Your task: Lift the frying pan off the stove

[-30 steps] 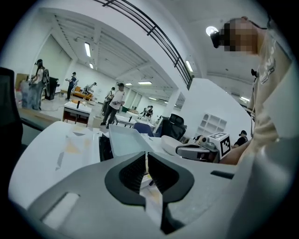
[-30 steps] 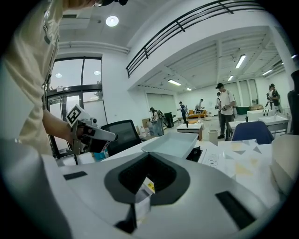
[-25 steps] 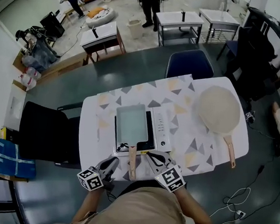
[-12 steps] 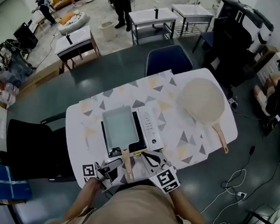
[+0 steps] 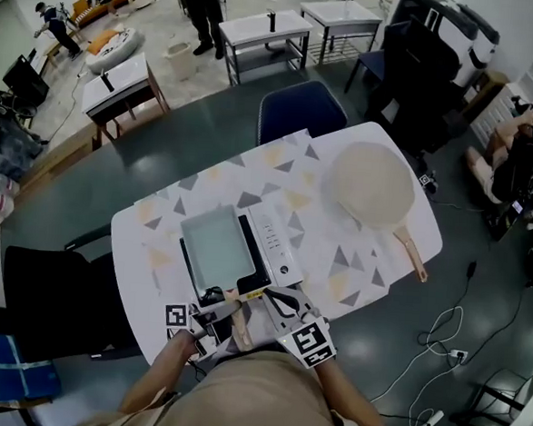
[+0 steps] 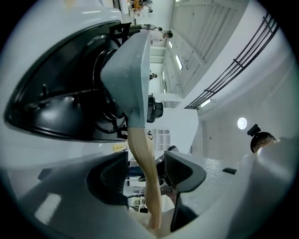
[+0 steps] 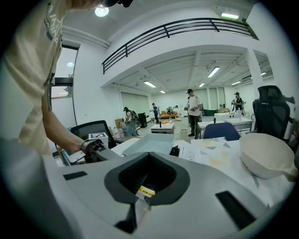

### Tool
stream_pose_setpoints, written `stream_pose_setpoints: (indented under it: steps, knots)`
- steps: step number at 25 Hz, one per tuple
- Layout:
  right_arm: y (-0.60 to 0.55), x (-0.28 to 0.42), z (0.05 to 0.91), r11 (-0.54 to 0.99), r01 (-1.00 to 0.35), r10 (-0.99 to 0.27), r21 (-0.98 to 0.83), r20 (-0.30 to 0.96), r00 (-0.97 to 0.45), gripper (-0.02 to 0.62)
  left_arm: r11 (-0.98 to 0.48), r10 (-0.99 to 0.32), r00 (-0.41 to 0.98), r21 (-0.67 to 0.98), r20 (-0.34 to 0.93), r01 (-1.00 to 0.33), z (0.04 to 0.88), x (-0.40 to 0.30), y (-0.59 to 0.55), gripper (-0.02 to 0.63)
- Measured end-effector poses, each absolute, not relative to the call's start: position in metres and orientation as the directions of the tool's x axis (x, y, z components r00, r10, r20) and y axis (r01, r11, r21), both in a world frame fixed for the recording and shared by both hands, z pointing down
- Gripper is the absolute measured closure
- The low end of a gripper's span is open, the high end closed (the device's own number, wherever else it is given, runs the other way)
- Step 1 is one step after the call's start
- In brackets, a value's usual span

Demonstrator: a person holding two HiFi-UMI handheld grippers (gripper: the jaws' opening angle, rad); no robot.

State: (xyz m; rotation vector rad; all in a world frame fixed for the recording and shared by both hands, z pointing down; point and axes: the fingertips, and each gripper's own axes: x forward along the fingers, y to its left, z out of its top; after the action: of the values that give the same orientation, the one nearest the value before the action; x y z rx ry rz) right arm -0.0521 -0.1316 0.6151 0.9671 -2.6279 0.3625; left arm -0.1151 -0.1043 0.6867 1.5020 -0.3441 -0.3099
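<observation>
Left tool (image 6: pixel 147 176) moved astride handle (image 6: pixel 140 144), jaws opening, rectangular grey pan (image 5: pixel 217 247)

The left gripper (image 5: pixel 218 307) has swung in, its fingers (image 6: pixel 181 169) opening astride the frying pan handle (image 6: pixel 143 154).

Round cream pan (image 5: pixel 371 185) on triangle-print cloth (image 5: pixel 278 176), blue chair (image 5: pixel 296 109) far side, blk chair (image 5: pixel 51 297) L

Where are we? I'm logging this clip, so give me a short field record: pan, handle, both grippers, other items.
pan: rectangular frying pan, on the stove
handle: wooden handle, pointing toward the person
left gripper: jaws opening, handle between them, not clamped
right gripper: jaws together, nothing between them
other items: round pan, on the table, right of the stove
</observation>
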Motion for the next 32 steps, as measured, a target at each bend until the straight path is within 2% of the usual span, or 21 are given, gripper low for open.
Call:
stream_pose_setpoints:
  steps: [5,11,13,15,19,27,32]
  knots:
    - [-0.136,-0.044,0.619,0.718,-0.683,-0.598,-0.134,0.385,-0.703,0.592,0.053,-0.404,0.915,0.998,-0.01,0.035,0.686,-0.103,-0.116,0.38]
    - [-0.139,-0.046,0.621,0.72,-0.678,-0.593,-0.15,0.376,-0.712,0.592,0.075,-0.408,0.913,0.997,0.025,0.006,0.692,-0.094,-0.117,0.388]
    - [-0.14,-0.048,0.622,0.728,-0.668,-0.582,-0.154,0.375,-0.722,0.592,0.092,-0.431,0.902,0.996,0.029,0.012,0.693,-0.094,-0.121,0.418]
    - [-0.14,-0.048,0.623,0.734,-0.66,-0.575,-0.156,0.374,-0.728,0.592,0.1,-0.44,0.897,0.995,0.04,0.004,0.694,-0.092,-0.125,0.483]
    - [-0.141,-0.044,0.623,0.739,-0.652,-0.567,-0.171,0.366,-0.738,0.592,0.086,-0.451,0.89,0.996,0.067,-0.031,0.694,-0.09,-0.126,0.486]
    - [-0.142,-0.035,0.626,0.749,-0.633,-0.546,-0.196,0.358,-0.757,0.592,0.042,-0.445,0.877,0.983,0.181,-0.181,0.694,-0.091,-0.129,0.483]
    - [-0.142,-0.03,0.628,0.76,-0.617,-0.53,-0.205,0.356,-0.77,0.592,0.032,-0.456,0.867,0.977,0.2,-0.209,0.688,-0.098,-0.129,0.476]
